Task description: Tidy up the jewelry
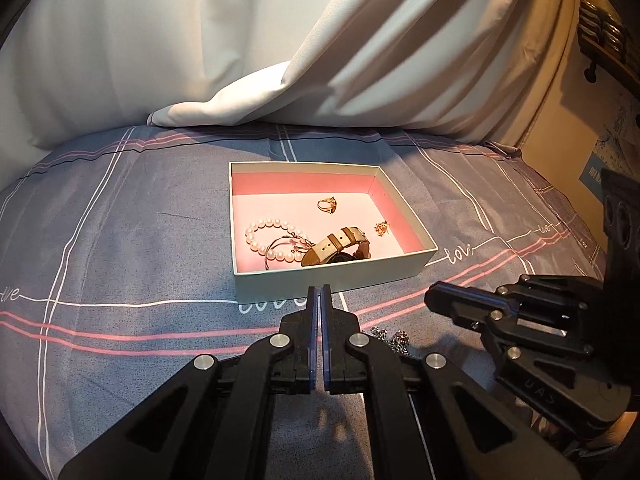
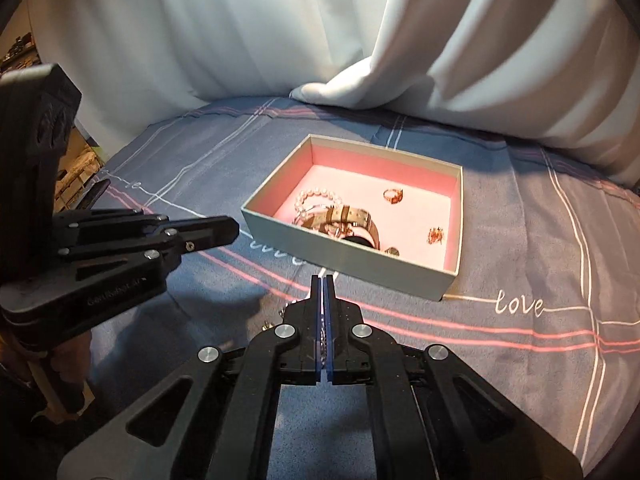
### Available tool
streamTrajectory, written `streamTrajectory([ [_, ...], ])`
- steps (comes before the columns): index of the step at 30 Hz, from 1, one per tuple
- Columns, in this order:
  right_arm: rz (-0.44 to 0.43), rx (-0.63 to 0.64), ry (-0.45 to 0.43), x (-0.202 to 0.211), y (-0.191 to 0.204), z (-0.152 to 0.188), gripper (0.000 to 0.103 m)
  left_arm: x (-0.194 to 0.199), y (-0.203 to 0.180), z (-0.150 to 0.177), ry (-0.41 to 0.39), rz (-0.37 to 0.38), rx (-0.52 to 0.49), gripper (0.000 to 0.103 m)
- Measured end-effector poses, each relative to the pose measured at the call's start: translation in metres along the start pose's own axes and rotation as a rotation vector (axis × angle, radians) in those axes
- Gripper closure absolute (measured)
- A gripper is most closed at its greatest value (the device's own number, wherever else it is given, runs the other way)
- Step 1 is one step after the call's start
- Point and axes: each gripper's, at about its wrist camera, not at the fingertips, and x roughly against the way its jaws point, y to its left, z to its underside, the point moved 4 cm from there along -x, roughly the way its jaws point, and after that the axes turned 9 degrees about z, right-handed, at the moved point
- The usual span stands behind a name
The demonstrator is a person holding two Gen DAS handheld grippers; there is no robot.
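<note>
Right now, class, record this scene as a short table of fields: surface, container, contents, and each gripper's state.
Surface: grey striped bedsheet
Container: open box, pink lining
Contents: pearl bracelet, gold ring, watch, small gold piece
Outside box: silver chain
Left gripper: shut, nothing seen between pads
Right gripper: shut, apparently on the silver chain

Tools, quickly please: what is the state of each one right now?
Left tool: closed, nothing seen between its fingers.
Right tool: closed on a silver chain.
</note>
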Motion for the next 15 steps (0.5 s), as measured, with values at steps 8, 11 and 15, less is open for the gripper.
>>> streamTrajectory([
  [8, 0.012, -0.031, 0.078, -0.032, -0.001, 0.044, 0.058, -0.027, 0.013, 0.040, 0.097, 0.000, 0.047, 0.101],
  [11, 0.016, -0.020, 0.078, -0.038, 0.000, 0.045, 0.052, -0.035, 0.016, 0.050, 0.121, 0.001, 0.057, 0.094],
  [15, 0.036, 0.001, 0.083, -0.048, 0.002, 0.048, 0.046, -0.039, 0.012, 0.055, 0.106, -0.002, 0.047, 0.063],
])
